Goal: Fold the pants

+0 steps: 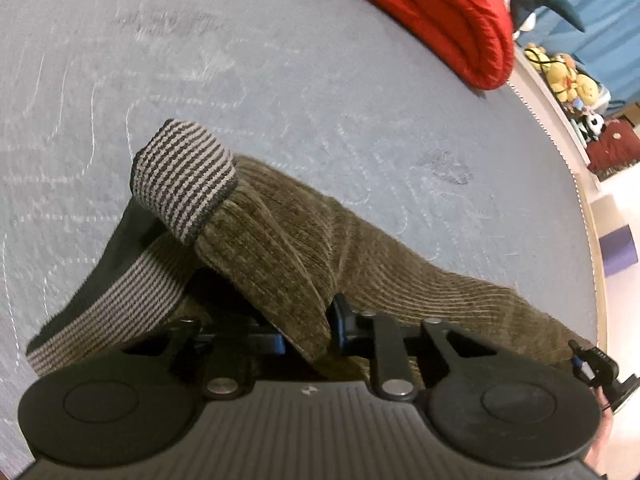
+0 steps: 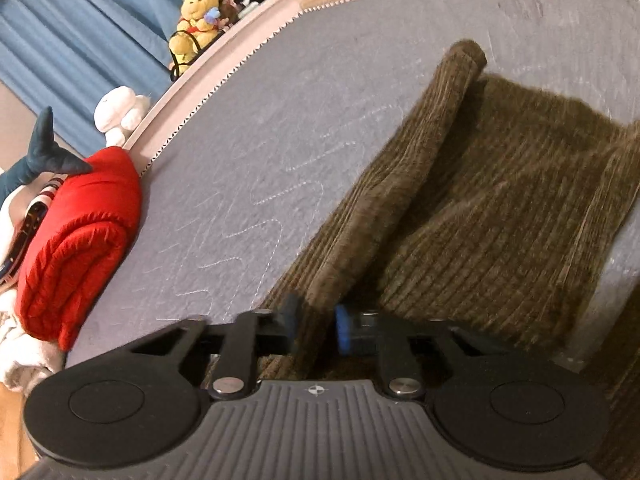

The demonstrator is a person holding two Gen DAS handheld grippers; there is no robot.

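Pinching a fold of the olive corduroy pants (image 1: 280, 240), our left hand-held gripper (image 1: 306, 330) has its pads pressed on the cloth near the striped cuff (image 1: 182, 178). Our right hand-held gripper (image 2: 316, 328) is clamped on another ridge of the pants (image 2: 500, 200), which lie on the grey bed (image 2: 260, 140) near a red blanket (image 2: 76, 240).

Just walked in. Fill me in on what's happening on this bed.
A person is folding brown corduroy pants on a grey quilted bed, with a handheld gripper in each hand. The left gripper is pinched on a fold of the fabric near the striped cuffs. The right gripper is clamped on another raised fold. A folded red blanket lies at the bed's edge.
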